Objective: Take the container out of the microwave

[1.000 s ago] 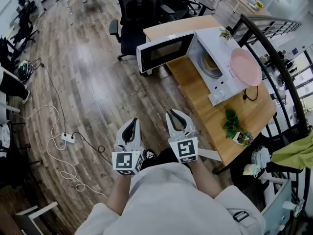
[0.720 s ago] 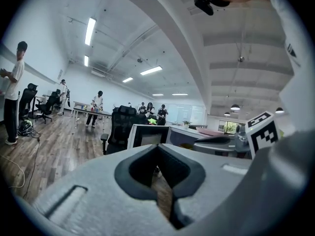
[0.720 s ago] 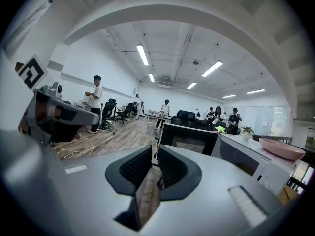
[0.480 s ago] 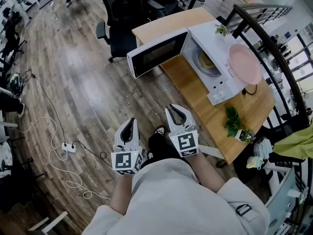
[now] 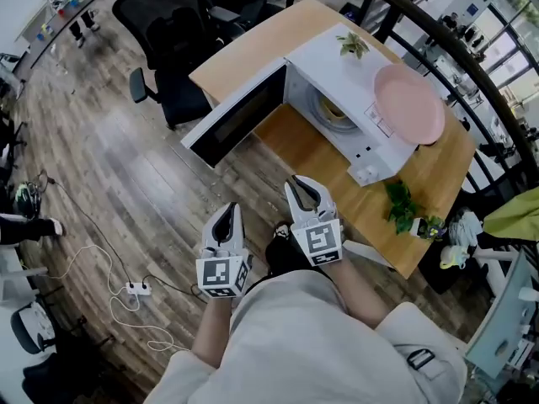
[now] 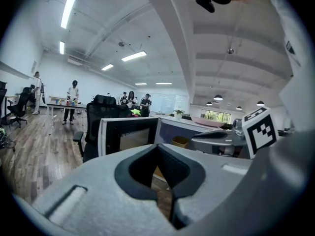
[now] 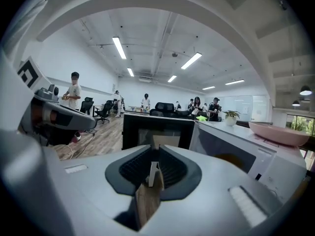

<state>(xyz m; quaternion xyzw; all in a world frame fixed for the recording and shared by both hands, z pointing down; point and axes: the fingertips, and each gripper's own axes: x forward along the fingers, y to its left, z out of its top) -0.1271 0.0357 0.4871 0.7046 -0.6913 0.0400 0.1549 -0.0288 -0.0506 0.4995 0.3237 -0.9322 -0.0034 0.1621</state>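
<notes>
A white microwave [image 5: 337, 72] stands on a wooden table [image 5: 303, 146], its door [image 5: 240, 116] swung wide open to the left. Inside sits a round yellowish container [image 5: 330, 108], also seen in the left gripper view as the container [image 6: 180, 141]. My left gripper [image 5: 227, 211] and right gripper [image 5: 301, 183] are held side by side in front of my body, short of the table's near edge. Both are shut and hold nothing. In the right gripper view the door [image 7: 156, 131] lies straight ahead of the right gripper [image 7: 153, 154].
A pink plate [image 5: 410, 103] and a small plant [image 5: 352, 45] rest on the microwave's top. A potted plant [image 5: 404, 209] stands near the table's front corner. Black office chairs [image 5: 173, 28] are behind the door. A power strip [image 5: 135, 291] and cable lie on the floor at left.
The microwave and table have come nearer and now lie more in front of me. Both grippers keep the same shut pose before my body.
</notes>
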